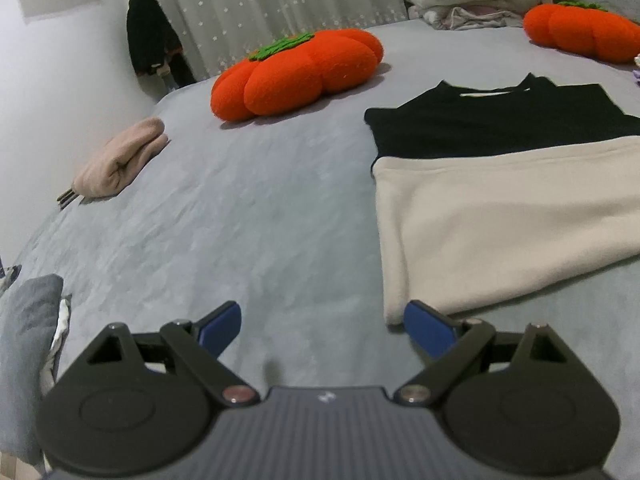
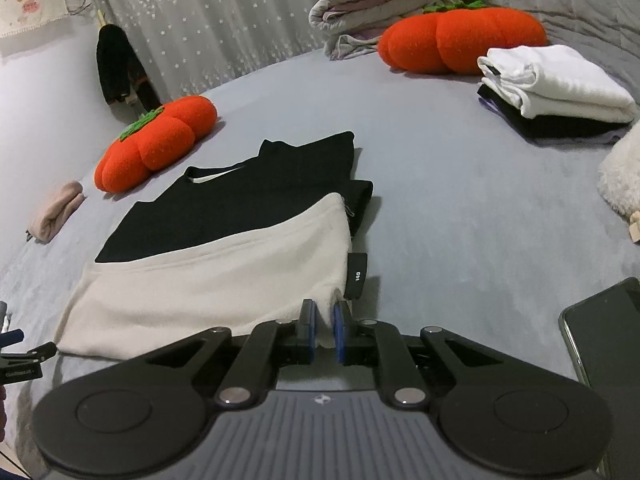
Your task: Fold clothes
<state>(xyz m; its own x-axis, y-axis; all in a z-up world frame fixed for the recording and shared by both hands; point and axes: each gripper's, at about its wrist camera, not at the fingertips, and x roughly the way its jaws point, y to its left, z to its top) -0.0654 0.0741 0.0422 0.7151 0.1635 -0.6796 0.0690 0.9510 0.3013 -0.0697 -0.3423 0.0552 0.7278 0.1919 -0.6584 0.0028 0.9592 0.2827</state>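
1. The black-and-cream fleece garment (image 2: 224,248) lies flat on the grey bedspread (image 2: 460,208), ahead of both pairs of fingers.
2. The right gripper (image 2: 323,322) has its fingers nearly together at the garment's near right corner; the cream hem seems pinched between them, though contact is hard to confirm.
3. The left gripper (image 1: 322,322) has its fingers wide apart, empty, with the near left corner just beside its right finger.
4. Advice: slide left onto that corner, clamp it, then lift both corners evenly.
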